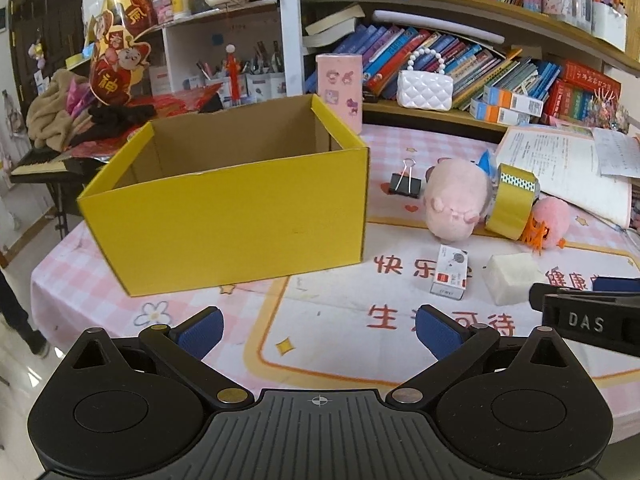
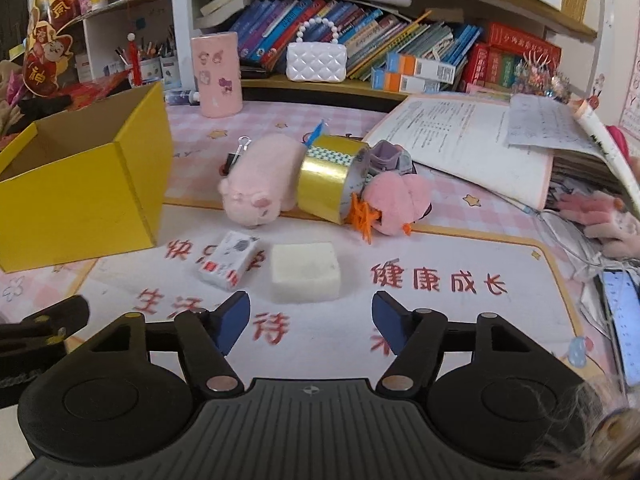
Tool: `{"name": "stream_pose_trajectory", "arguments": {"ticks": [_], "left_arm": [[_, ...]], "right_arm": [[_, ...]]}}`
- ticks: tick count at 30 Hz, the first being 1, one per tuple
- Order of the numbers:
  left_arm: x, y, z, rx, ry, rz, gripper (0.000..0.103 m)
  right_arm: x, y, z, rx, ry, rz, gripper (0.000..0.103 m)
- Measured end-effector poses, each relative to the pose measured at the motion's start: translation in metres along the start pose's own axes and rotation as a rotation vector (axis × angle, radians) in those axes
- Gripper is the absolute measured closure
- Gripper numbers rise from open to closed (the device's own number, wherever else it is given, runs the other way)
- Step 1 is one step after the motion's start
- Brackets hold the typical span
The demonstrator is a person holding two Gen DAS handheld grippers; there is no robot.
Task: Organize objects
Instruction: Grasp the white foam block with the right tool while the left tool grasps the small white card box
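An open yellow cardboard box (image 1: 228,216) stands on the pink tablecloth; it also shows at the left of the right wrist view (image 2: 80,200). Right of it lie a black binder clip (image 1: 405,184), a pink plush pig (image 1: 456,200), a gold tape roll (image 1: 512,204), a pink fluffy toy (image 1: 552,216), a small white carton (image 1: 450,272) and a white foam block (image 1: 512,278). My left gripper (image 1: 319,334) is open and empty, in front of the box. My right gripper (image 2: 311,322) is open and empty, just short of the foam block (image 2: 306,272) and carton (image 2: 230,264).
An open workbook (image 2: 472,140) lies at the right, a phone (image 2: 622,320) at the right edge. A pink cylinder (image 2: 216,76) and white purse (image 2: 316,62) stand at the back before bookshelves. The table edge drops off left of the box.
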State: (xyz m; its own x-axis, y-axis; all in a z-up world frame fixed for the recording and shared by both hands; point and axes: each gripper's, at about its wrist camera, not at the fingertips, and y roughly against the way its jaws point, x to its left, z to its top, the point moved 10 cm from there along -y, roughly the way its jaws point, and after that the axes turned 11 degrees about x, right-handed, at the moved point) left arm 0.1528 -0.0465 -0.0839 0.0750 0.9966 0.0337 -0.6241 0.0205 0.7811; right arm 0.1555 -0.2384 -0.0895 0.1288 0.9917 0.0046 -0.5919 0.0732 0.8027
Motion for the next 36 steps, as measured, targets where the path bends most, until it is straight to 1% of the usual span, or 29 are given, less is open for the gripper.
{"name": "stream_pose_trajectory", "arguments": {"ticks": [3, 6, 10, 13, 14, 16, 18, 19, 21, 22, 24, 25, 27, 28, 30, 32, 34, 35, 36], "left_arm": [[-0.007, -0.006, 0.004, 0.008, 0.010, 0.007, 0.000], [-0.012, -0.011, 0.007, 0.025, 0.017, 0.034, 0.000], [-0.016, -0.020, 0.009, 0.081, 0.042, 0.057, 0.000], [-0.019, -0.024, 0.013, 0.096, 0.066, 0.060, 0.001], [-0.021, -0.026, 0.015, 0.097, 0.069, 0.064, 0.001], [-0.027, -0.030, 0.018, 0.099, 0.063, 0.069, 0.002], [-0.038, -0.036, 0.023, 0.105, 0.043, 0.054, 0.009], [-0.044, -0.039, 0.025, 0.109, 0.032, 0.043, 0.012], [-0.060, -0.048, 0.029, 0.120, 0.009, 0.007, 0.025], [-0.069, -0.053, 0.031, 0.125, -0.003, -0.012, 0.028], [-0.087, -0.062, 0.035, 0.137, -0.036, -0.048, 0.039], [-0.095, -0.067, 0.037, 0.141, -0.054, -0.062, 0.041], [-0.107, -0.078, 0.039, 0.147, -0.088, -0.073, 0.050], [-0.112, -0.083, 0.040, 0.152, -0.105, -0.069, 0.052], [-0.117, -0.093, 0.040, 0.167, -0.129, -0.059, 0.061], [-0.118, -0.100, 0.040, 0.176, -0.137, -0.061, 0.062], [-0.118, -0.100, 0.040, 0.169, -0.139, -0.073, 0.066], [-0.119, -0.099, 0.040, 0.172, -0.139, -0.087, 0.071], [-0.119, -0.099, 0.040, 0.173, -0.137, -0.092, 0.074]], "right_arm": [[-0.007, -0.021, 0.008, 0.034, 0.014, 0.040, 0.037], [-0.007, -0.038, 0.015, 0.057, 0.049, 0.082, 0.037], [-0.004, -0.052, 0.025, 0.055, 0.098, 0.137, 0.039], [-0.001, -0.064, 0.029, 0.082, 0.117, 0.189, 0.045], [-0.001, -0.067, 0.031, 0.089, 0.125, 0.200, 0.049], [-0.003, -0.072, 0.033, 0.098, 0.126, 0.231, 0.051], [-0.010, -0.071, 0.036, 0.110, 0.090, 0.279, 0.057], [-0.015, -0.070, 0.037, 0.121, 0.066, 0.289, 0.057], [-0.031, -0.064, 0.038, 0.135, 0.022, 0.281, 0.058], [-0.037, -0.060, 0.038, 0.136, 0.012, 0.279, 0.058], [-0.049, -0.053, 0.039, 0.128, 0.005, 0.275, 0.058], [-0.055, -0.048, 0.040, 0.121, 0.004, 0.270, 0.058], [-0.063, -0.042, 0.041, 0.106, 0.006, 0.263, 0.058], [-0.066, -0.040, 0.043, 0.101, 0.006, 0.261, 0.058], [-0.072, -0.036, 0.043, 0.094, 0.005, 0.260, 0.058], [-0.075, -0.034, 0.043, 0.094, 0.003, 0.263, 0.058], [-0.076, -0.032, 0.042, 0.098, 0.000, 0.273, 0.058], [-0.075, -0.031, 0.041, 0.098, -0.001, 0.280, 0.058], [-0.074, -0.030, 0.041, 0.095, 0.001, 0.286, 0.058]]}}
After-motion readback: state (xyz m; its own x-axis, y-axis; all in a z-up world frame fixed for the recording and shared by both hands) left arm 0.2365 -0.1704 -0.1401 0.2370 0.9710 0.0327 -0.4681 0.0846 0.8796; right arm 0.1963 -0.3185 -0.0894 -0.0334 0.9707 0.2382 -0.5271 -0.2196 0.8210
